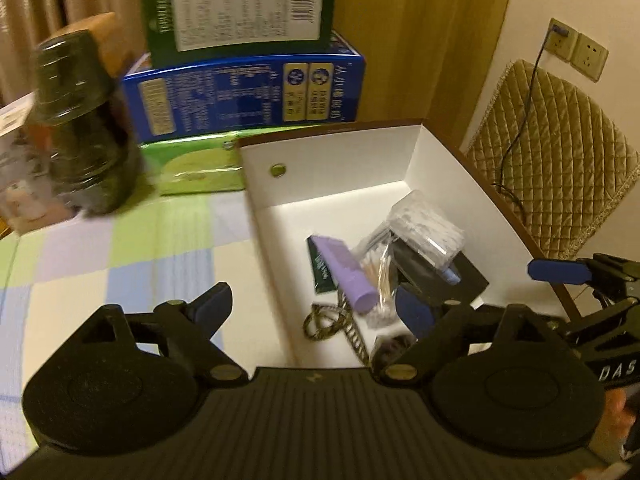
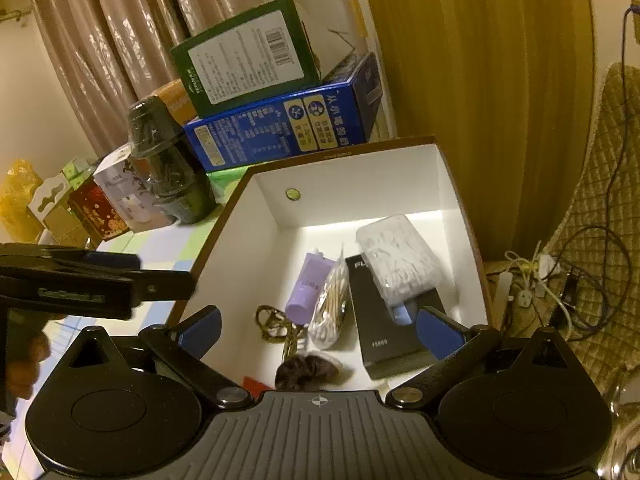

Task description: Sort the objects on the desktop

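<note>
Both claws, left [image 1: 316,304] and right [image 2: 318,326], hang wide and empty over the filled box [image 2: 240,240]; next seems fetching another item from the bench [image 1: 120,248].

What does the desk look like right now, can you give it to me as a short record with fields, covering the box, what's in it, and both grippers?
container: white box, open top, on checked tablecloth
inside box: purple tube, cotton swab bag, black box, clear pack lying on it, cord, dark hair tie
behind box: blue carton with green carton on top
left of box: dark jar
left gripper: open, holding nothing
right gripper: open, holding nothing, over box
</note>
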